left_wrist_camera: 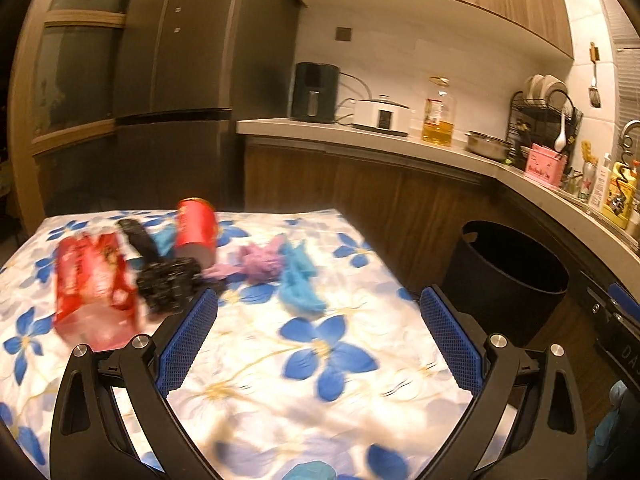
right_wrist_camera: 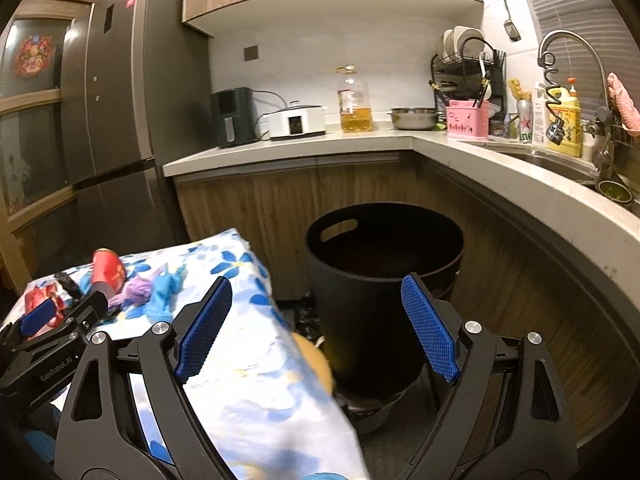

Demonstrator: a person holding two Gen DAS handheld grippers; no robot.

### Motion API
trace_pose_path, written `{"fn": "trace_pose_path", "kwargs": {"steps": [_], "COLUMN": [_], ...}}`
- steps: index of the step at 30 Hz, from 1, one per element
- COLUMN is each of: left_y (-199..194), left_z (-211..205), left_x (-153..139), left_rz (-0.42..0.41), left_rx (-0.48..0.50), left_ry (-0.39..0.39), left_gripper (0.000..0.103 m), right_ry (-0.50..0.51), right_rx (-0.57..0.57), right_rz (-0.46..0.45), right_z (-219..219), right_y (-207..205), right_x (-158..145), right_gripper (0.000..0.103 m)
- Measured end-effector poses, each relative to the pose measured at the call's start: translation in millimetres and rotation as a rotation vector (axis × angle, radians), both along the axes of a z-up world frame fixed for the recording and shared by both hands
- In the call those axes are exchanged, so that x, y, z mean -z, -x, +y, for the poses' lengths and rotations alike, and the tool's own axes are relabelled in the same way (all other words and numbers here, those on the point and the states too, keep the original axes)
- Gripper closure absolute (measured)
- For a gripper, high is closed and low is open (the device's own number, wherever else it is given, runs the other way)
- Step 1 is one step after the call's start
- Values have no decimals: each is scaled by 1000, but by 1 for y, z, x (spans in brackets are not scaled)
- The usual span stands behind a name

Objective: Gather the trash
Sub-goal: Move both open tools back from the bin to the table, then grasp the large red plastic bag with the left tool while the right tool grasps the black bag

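Observation:
Trash lies on a table with a blue-flowered cloth (left_wrist_camera: 320, 360): a red snack bag (left_wrist_camera: 92, 288), a crumpled black wrapper (left_wrist_camera: 168, 284), a red can (left_wrist_camera: 196, 228) on its side, a purple wad (left_wrist_camera: 260, 262) and a blue wad (left_wrist_camera: 298, 280). My left gripper (left_wrist_camera: 318, 300) is open and empty, above the cloth just short of the trash. A black bin (right_wrist_camera: 380, 276) stands on the floor right of the table. My right gripper (right_wrist_camera: 316, 288) is open and empty, in front of the bin near the table's right edge. The can (right_wrist_camera: 108, 272) and wads also show in the right wrist view.
A kitchen counter (right_wrist_camera: 360, 140) runs behind and along the right, with an oil bottle (right_wrist_camera: 354, 100), a pot, a dish rack and a sink (right_wrist_camera: 560, 160). A grey fridge (right_wrist_camera: 116, 112) stands at the left. The left gripper's body (right_wrist_camera: 60, 332) shows in the right wrist view.

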State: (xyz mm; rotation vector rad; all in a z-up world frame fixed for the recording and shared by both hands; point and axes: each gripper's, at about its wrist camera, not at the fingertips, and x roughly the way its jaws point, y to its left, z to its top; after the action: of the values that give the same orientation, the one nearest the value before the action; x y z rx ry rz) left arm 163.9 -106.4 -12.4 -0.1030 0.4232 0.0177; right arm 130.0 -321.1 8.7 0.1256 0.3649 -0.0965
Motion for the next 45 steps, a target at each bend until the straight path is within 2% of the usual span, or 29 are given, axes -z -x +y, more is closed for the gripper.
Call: {"fn": "trace_pose_path", "kwargs": {"steps": [13,19,23,35,38,39,40,42,43,45], "left_y": [29,33,29,-22,-28,-28,-30,-31,-31,-31], "left_z": [103,139,169,200,203,204,205,207,208,210], "left_x": [14,21,20,37,45,48,52,61,63,69], "left_rz": [17,24,13,122,157,169,188,219,226,244], "left_rx": [-249,-315,-361,-329,-313,-309,-304,-287,-280,-278], "left_ry": [18,30,67,134,150,154,155,176,186,194], "left_gripper": [6,6,6,6,15,26,31,51,57,90], "right_ry": [-7,-7,-3,15,21,26,30,38,41,45], "right_rx": [-131,-181,-209,-277,-297,-307,-315,-338,-350,-373], "right_rz": [9,23,30,32,38,41,44,48,52,60], "right_z": [65,91,105,137,149,154,159,170,175,185], "right_y": [-2,-7,-10,-23,-27,-29,-31,-34,-36,-39], "right_x": [14,22,26,26,27,28,29,31,32,34], "right_gripper": [18,18,18,18,18,18,18,18,18,18]}}
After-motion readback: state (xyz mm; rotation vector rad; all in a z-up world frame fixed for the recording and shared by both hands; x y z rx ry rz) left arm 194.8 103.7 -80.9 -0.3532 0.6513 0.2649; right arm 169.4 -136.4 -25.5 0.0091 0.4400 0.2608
